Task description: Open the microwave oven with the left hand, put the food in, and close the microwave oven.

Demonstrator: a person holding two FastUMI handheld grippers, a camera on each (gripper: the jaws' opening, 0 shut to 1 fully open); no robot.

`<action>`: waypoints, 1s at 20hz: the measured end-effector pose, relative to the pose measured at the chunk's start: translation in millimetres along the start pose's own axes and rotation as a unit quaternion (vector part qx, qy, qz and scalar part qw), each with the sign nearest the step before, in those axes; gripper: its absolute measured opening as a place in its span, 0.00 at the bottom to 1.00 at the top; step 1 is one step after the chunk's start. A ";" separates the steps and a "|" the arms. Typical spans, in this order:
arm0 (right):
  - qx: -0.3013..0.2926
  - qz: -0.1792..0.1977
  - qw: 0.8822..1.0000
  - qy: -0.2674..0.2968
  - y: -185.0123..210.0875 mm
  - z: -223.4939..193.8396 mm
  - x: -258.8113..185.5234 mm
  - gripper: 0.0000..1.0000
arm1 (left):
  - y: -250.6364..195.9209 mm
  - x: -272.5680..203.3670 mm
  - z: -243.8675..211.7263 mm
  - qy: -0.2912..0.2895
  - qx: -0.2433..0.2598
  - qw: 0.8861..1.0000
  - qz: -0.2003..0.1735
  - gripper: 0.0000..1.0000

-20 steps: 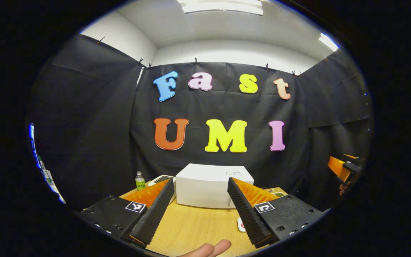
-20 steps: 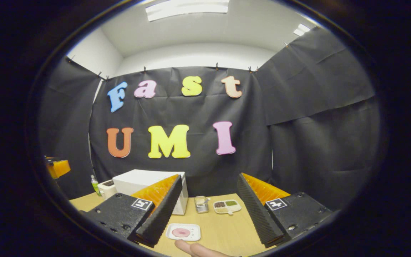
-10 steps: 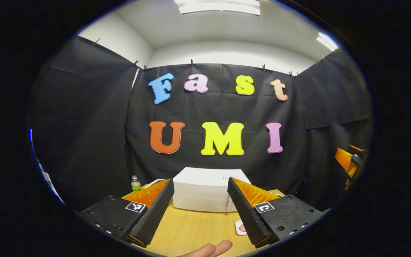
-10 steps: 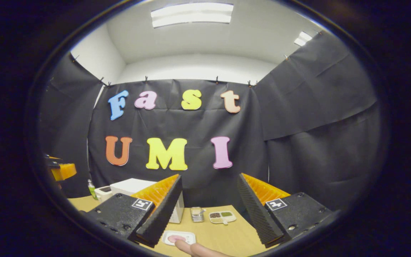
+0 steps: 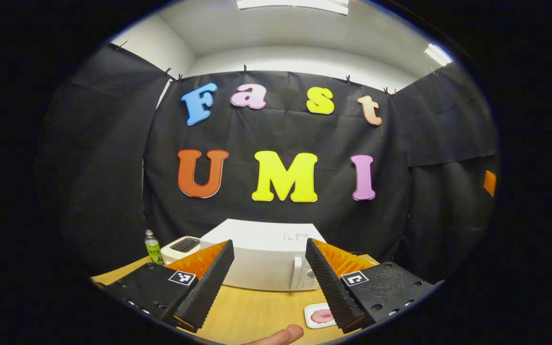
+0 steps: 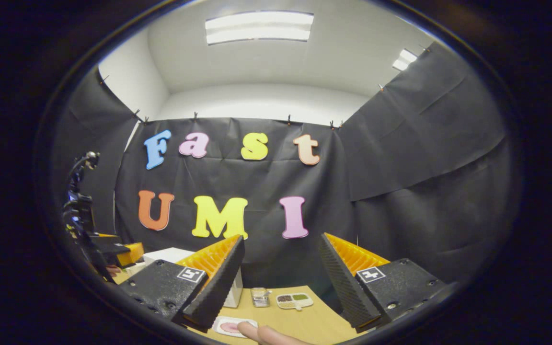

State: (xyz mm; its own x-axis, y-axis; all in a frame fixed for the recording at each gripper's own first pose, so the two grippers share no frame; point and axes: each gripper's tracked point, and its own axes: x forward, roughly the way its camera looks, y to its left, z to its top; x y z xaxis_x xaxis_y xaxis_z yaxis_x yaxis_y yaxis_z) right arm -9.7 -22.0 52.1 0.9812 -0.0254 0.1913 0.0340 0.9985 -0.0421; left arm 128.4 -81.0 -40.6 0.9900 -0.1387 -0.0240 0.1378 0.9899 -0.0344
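Microwave [image 5: 261, 256] sits closer and larger than before — left gripper [image 5: 269, 275] spread, right gripper [image 6: 278, 282] spread too.

In the left gripper view the left tongs [image 5: 269, 282] stand wide apart above the desk [image 5: 252, 314], nothing between their fingers. Ahead, a bare strip of desk runs up to the microwave [image 5: 261, 256], whose shut door and handle [image 5: 297, 273] face the tongs. A small plate [image 5: 319, 316] with food lies on the desk just beside the right finger, at the edge of that strip. To the microwave's left stand a toaster [image 5: 182, 247] and a bottle [image 5: 152, 247], close together.

In the right gripper view the right tongs [image 6: 281, 282] are also spread wide and empty. Beyond them, a metal box [image 6: 258, 297] and a divided tray [image 6: 294, 300] sit right of the microwave [image 6: 233, 292], with bare desk [image 6: 314, 321] nearer.
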 end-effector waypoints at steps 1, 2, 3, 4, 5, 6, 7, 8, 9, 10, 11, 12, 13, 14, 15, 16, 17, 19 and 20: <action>0.001 0.001 1.000 0.002 -1.3 -2.1 1.5 1.00 | -7.4 15.1 -9.7 0.006 -0.003 1.000 -0.009 0.94; 0.003 0.000 1.000 0.003 -2.0 -4.1 4.6 0.99 | -11.7 33.4 -22.4 0.012 -0.002 1.000 -0.015 0.94; 0.005 -0.004 1.000 0.007 -3.8 -7.7 8.6 0.99 | -16.7 48.0 -37.3 0.022 -0.001 1.000 -0.020 0.94; 0.006 -0.006 1.000 0.013 -5.1 -13.0 12.3 1.00 | -20.5 62.7 -54.9 0.035 0.002 0.999 -0.020 0.94; 0.009 -0.006 1.000 0.019 -4.4 -19.1 15.2 1.00 | -22.8 77.1 -72.1 0.046 0.000 0.999 -0.019 0.94; 0.014 -0.003 1.000 0.025 -2.9 -24.4 18.2 1.00 | -27.1 91.5 -86.1 0.055 -0.002 0.998 -0.021 0.94; 0.019 0.002 0.999 0.031 -2.1 -28.7 20.1 1.00 | -28.9 105.9 -100.4 0.061 -0.003 0.998 -0.019 0.94; 0.024 0.007 0.999 0.036 -1.8 -33.8 22.1 1.00 | -28.2 121.9 -114.4 0.067 -0.001 0.998 -0.016 0.94; 0.027 0.010 0.999 0.040 -3.4 -37.6 25.5 1.00 | -30.0 135.6 -130.8 0.075 0.000 0.997 -0.016 0.94; 0.028 0.011 0.999 0.043 -5.9 -41.2 27.9 1.00 | -32.2 147.6 -146.3 0.078 0.002 0.997 -0.017 0.95; 0.030 0.009 0.999 0.044 -10.1 -44.6 31.2 1.00 | -34.8 158.6 -160.1 0.082 0.003 0.996 -0.020 0.95; 0.029 0.008 0.999 0.045 -14.9 -48.1 33.1 1.00 | -35.9 168.0 -172.6 0.087 0.004 0.996 -0.022 0.95; 0.026 0.004 0.999 0.047 -19.5 -53.0 34.5 1.00 | -37.4 177.2 -183.9 0.091 0.004 0.996 -0.022 0.95; 0.024 0.001 0.999 0.049 -25.0 -57.3 36.7 1.00 | -41.1 183.0 -195.7 0.096 -0.002 0.995 -0.027 0.94; 0.022 -0.001 0.998 0.052 -28.7 -61.5 38.4 1.00 | -42.9 188.1 -202.7 0.097 -0.004 0.995 -0.027 0.94; 0.021 -0.001 0.998 0.056 -32.5 -65.5 39.5 1.00 | -42.6 194.9 -210.9 0.100 -0.004 0.995 -0.026 0.94; 0.021 0.000 0.998 0.058 -35.1 -69.2 40.8 1.00 | -47.0 201.0 -218.2 0.100 -0.007 0.994 -0.032 0.94; 0.020 0.004 0.998 0.063 -39.8 -77.4 43.1 1.00 | -55.8 209.9 -227.9 0.098 -0.015 0.994 -0.045 0.90; 0.019 0.004 0.998 0.066 -43.3 -81.6 44.4 1.00 | -55.7 213.8 -230.5 0.097 -0.013 0.994 -0.047 0.86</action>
State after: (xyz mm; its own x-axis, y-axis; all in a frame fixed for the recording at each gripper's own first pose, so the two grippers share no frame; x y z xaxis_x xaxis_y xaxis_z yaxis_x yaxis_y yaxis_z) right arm 47.9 -70.3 -17.6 0.9980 -0.0207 0.0597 0.0211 0.9998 -0.0063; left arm 325.8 -172.9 -274.2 0.9483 -0.2366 -0.2115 0.2263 0.9714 -0.0721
